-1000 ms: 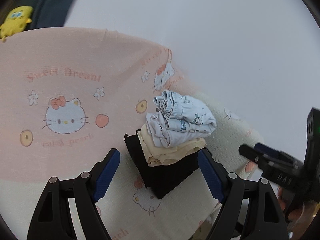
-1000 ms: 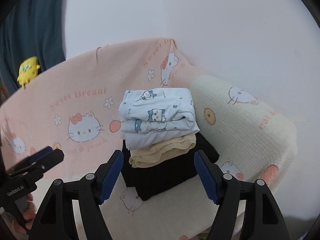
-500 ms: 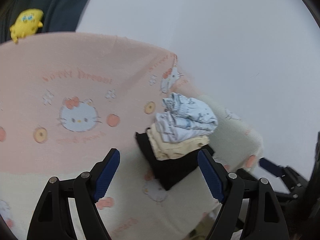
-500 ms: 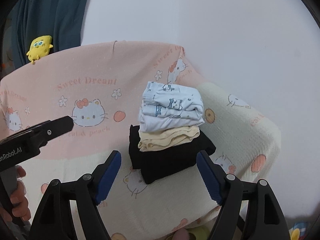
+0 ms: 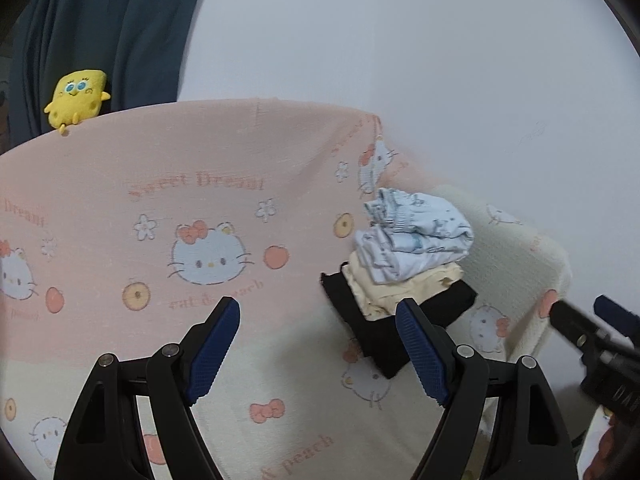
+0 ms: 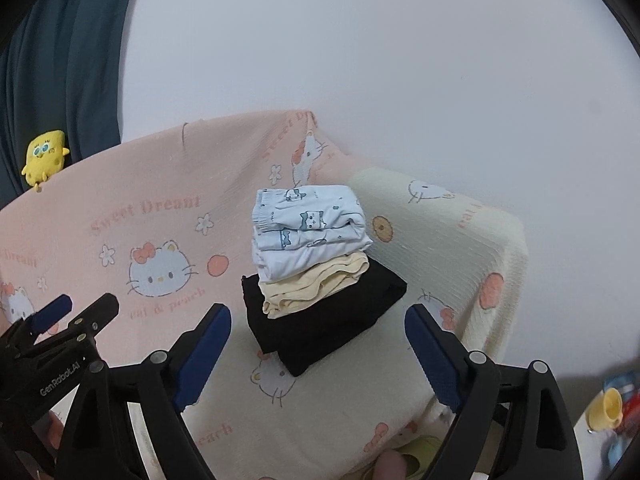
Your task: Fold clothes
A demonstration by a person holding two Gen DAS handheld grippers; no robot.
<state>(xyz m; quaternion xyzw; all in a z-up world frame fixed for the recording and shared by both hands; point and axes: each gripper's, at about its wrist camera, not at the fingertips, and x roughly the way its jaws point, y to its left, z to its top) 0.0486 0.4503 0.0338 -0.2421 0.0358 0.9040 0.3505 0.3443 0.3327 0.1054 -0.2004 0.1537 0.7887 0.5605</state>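
A stack of folded clothes (image 6: 316,264) rests on the seat of a sofa covered by a pink and cream cat-print blanket (image 6: 160,216). A light blue printed garment (image 5: 420,232) lies on top, a cream one (image 5: 400,288) under it, a black one (image 5: 384,332) at the bottom. My left gripper (image 5: 318,350) hangs open in front of the stack's left side, holding nothing. My right gripper (image 6: 318,354) is back from the stack, its jaws opening wide with nothing between them; its tip (image 5: 580,328) shows in the left wrist view at the right edge.
A yellow plush toy (image 5: 76,100) sits on the sofa's back at the left, before a dark blue curtain (image 5: 100,32). A white wall (image 6: 400,60) stands behind. The sofa's right arm (image 6: 472,236) borders the stack. Small toys (image 6: 612,404) lie low at the right.
Both grippers have drawn back from the stack, which now looks smaller and farther. The right gripper's jaws have spread wider. The stack has not moved.
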